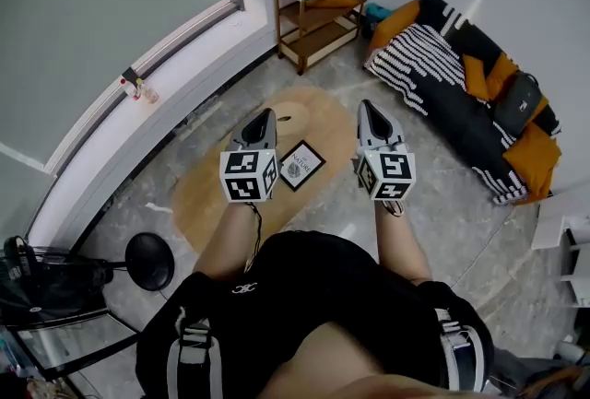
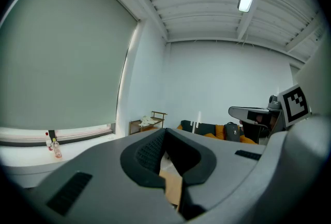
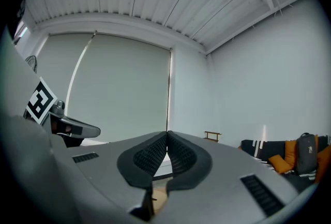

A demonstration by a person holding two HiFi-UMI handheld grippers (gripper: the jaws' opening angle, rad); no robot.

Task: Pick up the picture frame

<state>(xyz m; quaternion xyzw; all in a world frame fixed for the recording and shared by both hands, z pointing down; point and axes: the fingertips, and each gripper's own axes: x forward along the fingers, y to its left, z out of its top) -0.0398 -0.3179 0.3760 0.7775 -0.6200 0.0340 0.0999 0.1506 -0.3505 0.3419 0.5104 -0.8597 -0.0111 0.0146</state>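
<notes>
A small black picture frame (image 1: 301, 164) with a white print lies flat on a low round wooden table (image 1: 207, 194), seen in the head view between my two grippers. The left gripper (image 1: 265, 118) is held above the table just left of the frame, jaws shut and empty. Right of the frame, the right gripper (image 1: 370, 109) is also shut with nothing in it. In the left gripper view the gripper (image 2: 164, 132) points across the room at a far wall. The right gripper (image 3: 167, 136) in its own view faces a large blind; the frame is hidden in both.
A wooden shelf unit (image 1: 323, 8) stands at the back. A sofa (image 1: 466, 98) with striped throw, orange cushions and a black bag runs along the right. A window sill (image 1: 138, 93) with a small bottle curves along the left. A black lamp base (image 1: 149, 261) stands at lower left.
</notes>
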